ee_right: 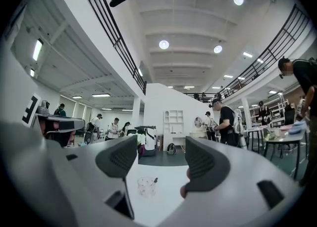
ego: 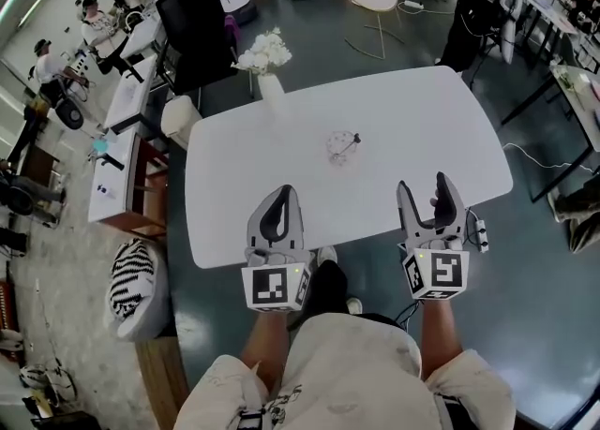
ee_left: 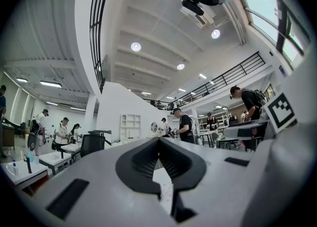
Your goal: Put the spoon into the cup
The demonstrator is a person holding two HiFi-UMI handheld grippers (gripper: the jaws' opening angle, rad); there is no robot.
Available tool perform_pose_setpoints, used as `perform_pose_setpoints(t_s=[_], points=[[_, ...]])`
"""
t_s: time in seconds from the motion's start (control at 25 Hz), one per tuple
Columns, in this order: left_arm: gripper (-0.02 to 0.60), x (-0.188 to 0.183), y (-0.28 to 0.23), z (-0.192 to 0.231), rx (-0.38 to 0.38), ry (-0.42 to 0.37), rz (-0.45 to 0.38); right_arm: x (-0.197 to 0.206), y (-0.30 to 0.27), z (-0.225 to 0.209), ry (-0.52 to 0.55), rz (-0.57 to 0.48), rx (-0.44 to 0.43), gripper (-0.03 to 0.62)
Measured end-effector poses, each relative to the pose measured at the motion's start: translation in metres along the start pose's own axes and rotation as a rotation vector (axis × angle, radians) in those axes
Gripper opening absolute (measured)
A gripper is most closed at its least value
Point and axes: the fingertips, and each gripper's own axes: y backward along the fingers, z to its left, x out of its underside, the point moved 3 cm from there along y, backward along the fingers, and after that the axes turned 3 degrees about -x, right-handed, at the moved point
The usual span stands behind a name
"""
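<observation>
Jaws of the left gripper [ego: 281, 196] [ee_left: 159, 140] are pressed together at the tips, with nothing caught in the hollow behind them. The right gripper [ego: 425, 185] [ee_right: 163, 159] beside it has its jaws spread wide, and nothing is between them. Both tools point forward over the near edge of the white table [ego: 281, 128]. Well ahead of the tips, between the two grippers' lines, stands the clear cup [ego: 342, 148] [ee_right: 146, 186]. In the right gripper view it shows through the gap, nearer the left jaw. The spoon [ego: 354, 139] [ee_right: 154, 180] stands in the cup, its dark end leaning over the rim toward the right gripper's side. Farther ahead, beyond the left gripper near the table's far edge, is a white vase [ego: 269, 88] of white flowers [ego: 262, 51].
</observation>
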Motion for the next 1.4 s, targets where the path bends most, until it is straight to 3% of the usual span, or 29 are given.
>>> perform_pose_setpoints(t_s=[0.24, 0.72, 1.16, 1.4], points=[[0.003, -0.021, 0.010, -0.004, -0.006, -0.013, -0.053, -0.030, 0.015, -0.005, 0.041, -0.066, 0.008, 0.267], [0.003, -0.022, 0.021, -0.005, -0.011, -0.017, -0.059, -0.030, 0.020, 0.005, 0.055, -0.060, -0.011, 0.250], [0.003, -0.021, 0.022, 0.003, -0.007, -0.023, -0.051, -0.035, 0.020, 0.012, 0.045, -0.087, 0.019, 0.012], [0.003, -0.023, 0.024, 0.005, -0.008, -0.017, -0.056, -0.032, 0.016, 0.019, 0.060, -0.058, 0.000, -0.012]])
